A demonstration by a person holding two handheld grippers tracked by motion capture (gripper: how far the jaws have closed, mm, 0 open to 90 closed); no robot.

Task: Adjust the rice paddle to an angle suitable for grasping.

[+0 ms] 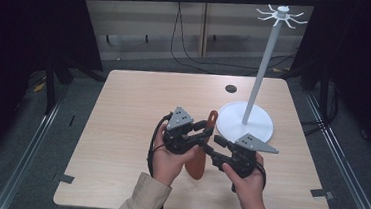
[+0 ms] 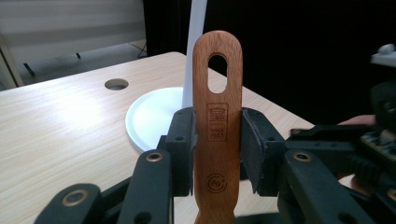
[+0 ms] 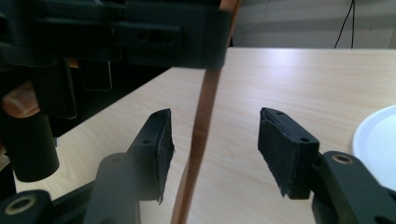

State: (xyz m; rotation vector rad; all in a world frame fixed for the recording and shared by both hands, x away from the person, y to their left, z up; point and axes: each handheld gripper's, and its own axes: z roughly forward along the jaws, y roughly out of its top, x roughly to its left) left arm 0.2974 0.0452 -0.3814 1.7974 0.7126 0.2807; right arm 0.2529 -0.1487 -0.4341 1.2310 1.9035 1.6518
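The wooden spatula [image 2: 217,135] is standing up in the air, just above the surface [image 1: 138,101]. It has a long hole near its top end. The left gripper [image 1: 202,130] is squeezing the handle from both sides, so its jaws are clamped tight on the wood. In the high view the spatula [image 1: 200,161] is sitting between the two hands, near the front of the surface, with its wide end pointing down toward the person.

The right gripper [image 3: 215,140] is coming in from the side. The thin edge of the spatula [image 3: 198,140] is sitting between its two jaws, but there is a gap on each side, so these jaws are not pinching yet. They are loose around the wood. I cannot tell for sure how near the left pad is to the wood, because that part is blurry.

Just behind the hands, a white stand [image 1: 264,65] is rising from a round white base [image 1: 232,119]. It has little hooks [image 1: 282,14] on top.

It looks like the spatula is going to hang on one of those hooks by its hole. So far, picking it up is done. The second grip is only getting started. Lifting it up high and slipping the hole over a hook is still left.
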